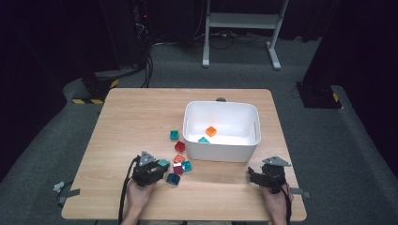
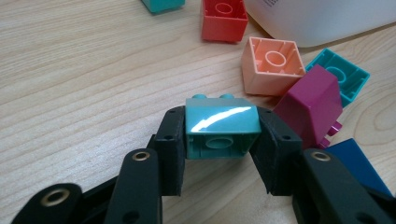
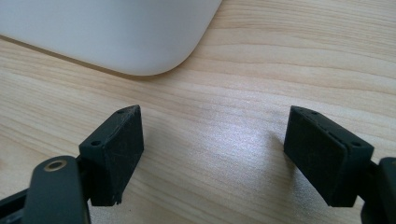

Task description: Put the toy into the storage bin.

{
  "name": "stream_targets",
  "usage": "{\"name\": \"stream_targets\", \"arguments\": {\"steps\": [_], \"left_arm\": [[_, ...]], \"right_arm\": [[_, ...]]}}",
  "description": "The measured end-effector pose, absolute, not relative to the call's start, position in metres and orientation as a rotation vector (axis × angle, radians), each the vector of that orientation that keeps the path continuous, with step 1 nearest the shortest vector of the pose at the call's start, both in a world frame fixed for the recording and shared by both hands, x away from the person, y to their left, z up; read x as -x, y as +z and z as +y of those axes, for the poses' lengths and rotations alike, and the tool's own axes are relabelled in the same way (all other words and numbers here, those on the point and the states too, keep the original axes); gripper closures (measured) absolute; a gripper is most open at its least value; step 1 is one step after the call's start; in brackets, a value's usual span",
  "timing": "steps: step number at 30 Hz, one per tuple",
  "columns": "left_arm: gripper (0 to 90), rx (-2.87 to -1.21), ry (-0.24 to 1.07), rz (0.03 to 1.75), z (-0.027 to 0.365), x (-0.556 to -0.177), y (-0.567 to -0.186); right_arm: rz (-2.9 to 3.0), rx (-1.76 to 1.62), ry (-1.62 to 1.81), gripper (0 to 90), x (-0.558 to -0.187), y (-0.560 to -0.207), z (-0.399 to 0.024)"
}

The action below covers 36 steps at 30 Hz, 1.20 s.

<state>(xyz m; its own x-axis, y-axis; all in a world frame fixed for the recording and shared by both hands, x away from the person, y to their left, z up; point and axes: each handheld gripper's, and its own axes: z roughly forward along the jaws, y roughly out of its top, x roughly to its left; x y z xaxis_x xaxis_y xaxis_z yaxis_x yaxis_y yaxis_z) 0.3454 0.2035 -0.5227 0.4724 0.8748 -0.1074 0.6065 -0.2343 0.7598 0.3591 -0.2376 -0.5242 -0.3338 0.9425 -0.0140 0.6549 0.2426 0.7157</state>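
A light teal brick (image 2: 222, 123) lies on its side between the jaws of my left gripper (image 2: 219, 140), and both pads press on its flanks. From above, that gripper (image 1: 162, 165) sits near the table's front left with the brick (image 1: 163, 163) at its tip. My right gripper (image 3: 212, 149) stands open over bare wood, nothing between its pads. The high view shows it (image 1: 251, 173) at the front right, just below the corner of the white bin (image 1: 220, 151).
Loose bricks lie right of the left gripper: red (image 2: 224, 21), peach (image 2: 272, 65), magenta (image 2: 310, 105), turquoise (image 2: 341, 74), dark blue (image 2: 357, 163). A teal one (image 1: 174, 135) sits farther back. In the bin are an orange brick (image 1: 211, 131) and a teal one (image 1: 203, 140).
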Motion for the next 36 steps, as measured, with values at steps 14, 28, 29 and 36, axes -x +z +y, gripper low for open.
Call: {"name": "stream_targets", "arguments": {"steps": [14, 28, 29, 36], "left_arm": [[58.9, -1.951, 0.418, 1.203, 0.208, -0.351, -0.515], [59.0, -1.932, 0.328, 1.159, 0.210, -0.361, -0.494], [58.9, -1.925, 0.321, 1.160, 0.211, -0.362, -0.492], [59.0, -1.926, 0.348, 1.126, 0.211, -0.365, -0.473]], "right_arm": [[2.076, -1.457, 0.862, 20.1, -0.359, -0.524, -0.238], [2.075, -1.457, 0.862, 20.1, -0.359, -0.524, -0.238], [2.076, -1.457, 0.862, 20.1, -0.359, -0.524, -0.238], [2.075, -1.457, 0.863, 20.1, -0.359, -0.524, -0.238]]}}
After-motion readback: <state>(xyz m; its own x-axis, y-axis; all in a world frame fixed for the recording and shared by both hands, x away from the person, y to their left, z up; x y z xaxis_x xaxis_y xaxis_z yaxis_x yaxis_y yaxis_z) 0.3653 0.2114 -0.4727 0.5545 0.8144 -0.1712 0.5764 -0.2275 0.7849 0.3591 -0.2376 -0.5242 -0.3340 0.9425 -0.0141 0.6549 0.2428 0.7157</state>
